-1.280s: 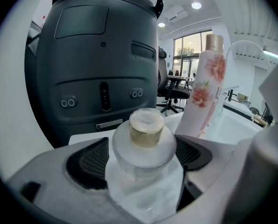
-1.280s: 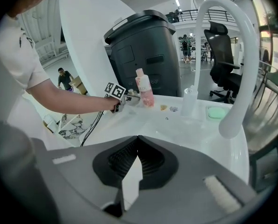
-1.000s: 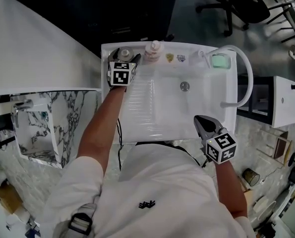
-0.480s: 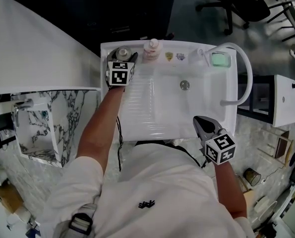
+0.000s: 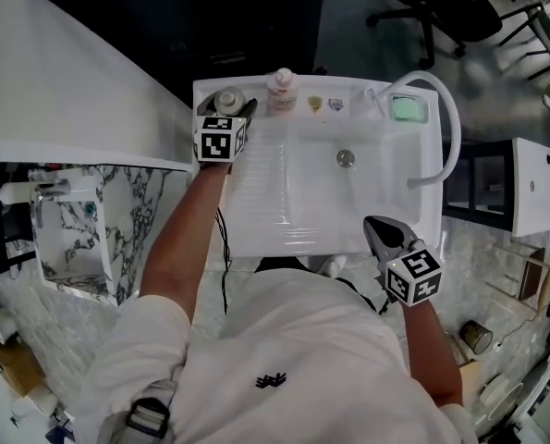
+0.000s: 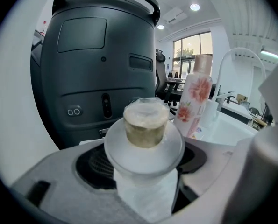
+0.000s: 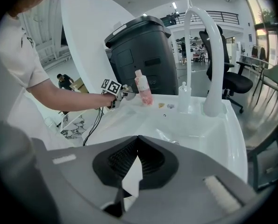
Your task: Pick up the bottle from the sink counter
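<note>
Left gripper (image 5: 226,111) is at the back left corner of the table (image 5: 293,248), jaws closed in on the frosted bottle (image 6: 146,125), which stands upright. Flowered bottle (image 5: 282,91) is just beside it. Right gripper (image 5: 376,227) is at the front right edge, jaws together, empty.

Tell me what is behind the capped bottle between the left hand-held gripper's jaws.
Directly behind the bottle rises a dark grey bin. A floral bottle stands to its right, slightly farther back. The bottle hides the bin's lower middle and whatever lies there.
</note>
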Demonstrator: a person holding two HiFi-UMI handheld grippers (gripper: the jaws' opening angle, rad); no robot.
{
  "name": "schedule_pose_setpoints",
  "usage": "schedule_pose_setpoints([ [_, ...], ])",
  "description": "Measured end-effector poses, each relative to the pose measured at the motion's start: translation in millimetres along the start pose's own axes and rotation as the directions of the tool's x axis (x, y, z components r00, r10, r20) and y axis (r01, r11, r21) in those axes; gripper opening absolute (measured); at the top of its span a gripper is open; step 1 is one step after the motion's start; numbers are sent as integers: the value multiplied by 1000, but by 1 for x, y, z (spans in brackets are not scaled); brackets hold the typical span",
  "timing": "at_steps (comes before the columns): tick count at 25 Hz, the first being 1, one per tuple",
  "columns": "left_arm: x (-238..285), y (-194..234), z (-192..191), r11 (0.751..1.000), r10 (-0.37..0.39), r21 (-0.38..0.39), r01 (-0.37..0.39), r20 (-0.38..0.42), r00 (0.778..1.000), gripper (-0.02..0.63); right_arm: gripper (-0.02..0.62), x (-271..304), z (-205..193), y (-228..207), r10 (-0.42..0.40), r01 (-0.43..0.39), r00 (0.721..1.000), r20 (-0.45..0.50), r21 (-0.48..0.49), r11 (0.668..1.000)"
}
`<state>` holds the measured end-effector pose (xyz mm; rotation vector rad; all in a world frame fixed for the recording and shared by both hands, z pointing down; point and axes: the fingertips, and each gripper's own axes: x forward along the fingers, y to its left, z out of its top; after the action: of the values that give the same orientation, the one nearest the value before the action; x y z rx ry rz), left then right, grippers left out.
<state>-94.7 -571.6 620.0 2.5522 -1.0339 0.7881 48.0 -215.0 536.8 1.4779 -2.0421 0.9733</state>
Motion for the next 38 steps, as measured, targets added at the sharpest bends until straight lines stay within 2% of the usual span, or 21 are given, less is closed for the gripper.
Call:
schedule_pose_setpoints([
  [15,-88,-34,20,1000,21,7,-22,26,999,339,12,-31,-20,1,98,-95,994,37,-68,993],
  [25,-162,-105,24,999,-27,30,26,38,999,341,12,-59,-39,4,186,-177,981,56,-142,974],
  [38,-247,-212,9,996,-70,50,68,29,997,339,12,-102,-84,1,265,-247,962,60,-218,944],
])
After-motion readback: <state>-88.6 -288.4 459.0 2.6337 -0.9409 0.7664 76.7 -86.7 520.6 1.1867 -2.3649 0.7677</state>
